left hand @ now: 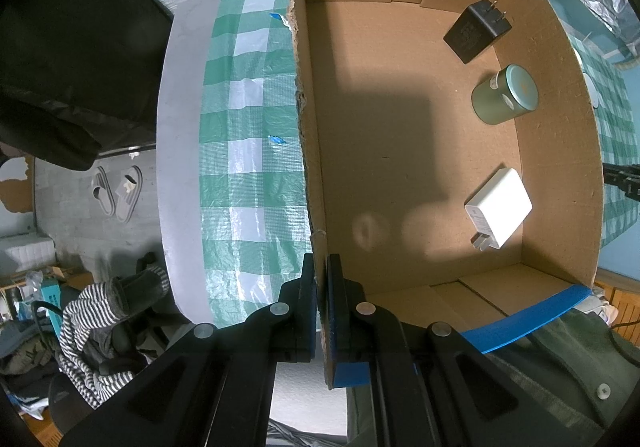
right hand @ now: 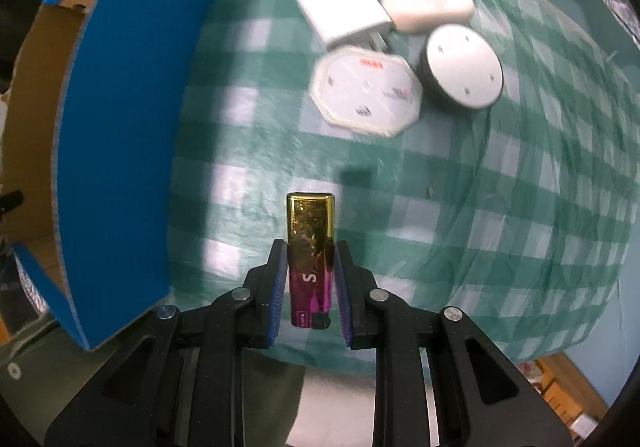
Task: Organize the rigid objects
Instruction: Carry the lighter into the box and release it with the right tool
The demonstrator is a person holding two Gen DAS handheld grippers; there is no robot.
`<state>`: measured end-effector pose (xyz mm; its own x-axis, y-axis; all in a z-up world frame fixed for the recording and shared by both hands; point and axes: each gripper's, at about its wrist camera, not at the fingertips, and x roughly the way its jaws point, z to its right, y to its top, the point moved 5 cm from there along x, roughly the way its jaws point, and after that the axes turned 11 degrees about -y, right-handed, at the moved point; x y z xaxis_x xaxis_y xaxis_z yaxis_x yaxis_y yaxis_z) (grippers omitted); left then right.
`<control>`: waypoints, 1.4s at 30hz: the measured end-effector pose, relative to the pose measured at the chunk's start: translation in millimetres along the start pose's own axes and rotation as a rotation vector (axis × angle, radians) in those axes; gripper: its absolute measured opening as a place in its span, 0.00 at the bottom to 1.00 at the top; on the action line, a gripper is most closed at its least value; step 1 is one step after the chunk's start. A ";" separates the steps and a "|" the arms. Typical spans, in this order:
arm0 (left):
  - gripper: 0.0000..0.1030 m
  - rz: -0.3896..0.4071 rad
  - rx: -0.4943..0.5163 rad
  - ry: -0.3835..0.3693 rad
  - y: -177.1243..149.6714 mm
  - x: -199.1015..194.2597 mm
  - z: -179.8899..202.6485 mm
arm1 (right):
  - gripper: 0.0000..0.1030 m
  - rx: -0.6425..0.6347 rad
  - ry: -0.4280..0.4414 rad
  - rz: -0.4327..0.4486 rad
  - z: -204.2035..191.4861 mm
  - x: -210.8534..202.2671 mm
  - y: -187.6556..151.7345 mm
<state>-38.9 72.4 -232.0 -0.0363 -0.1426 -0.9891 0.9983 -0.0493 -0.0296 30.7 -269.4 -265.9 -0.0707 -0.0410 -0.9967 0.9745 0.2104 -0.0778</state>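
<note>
My left gripper point(left hand: 321, 267) is shut on the near left wall of an open cardboard box point(left hand: 310, 151) with blue outer sides. Inside the box lie a black plug adapter point(left hand: 476, 30), a small green tin point(left hand: 505, 93) and a white charger point(left hand: 499, 207). My right gripper point(right hand: 311, 251) is shut on a gold-and-magenta lighter point(right hand: 310, 247), held above the green checked tablecloth point(right hand: 500, 207). The box's blue wall point(right hand: 120, 151) stands to the left of that gripper.
Farther back on the cloth lie a white charger point(right hand: 344, 9), a white oval case point(right hand: 428, 6), a white octagonal piece point(right hand: 366, 91) and a round black-and-silver disc point(right hand: 462, 67). The table edge, slippers point(left hand: 118, 193) and clothes sit left of the box.
</note>
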 end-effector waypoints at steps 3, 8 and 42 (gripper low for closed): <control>0.04 -0.001 -0.001 -0.001 0.5 0.2 0.0 | 0.21 -0.019 0.005 0.016 -5.1 -13.8 6.3; 0.04 -0.001 -0.001 -0.001 0.6 0.2 -0.1 | 0.21 -0.053 0.008 0.052 -17.3 -47.1 22.0; 0.04 -0.005 0.002 0.001 0.4 1.9 0.6 | 0.21 -0.348 0.050 0.196 -156.5 -102.8 78.8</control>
<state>-38.6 71.5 -233.8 -0.0411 -0.1415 -0.9891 0.9981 -0.0519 -0.0341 81.5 -95.8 -173.4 0.0903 0.0787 -0.9928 0.8410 0.5279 0.1184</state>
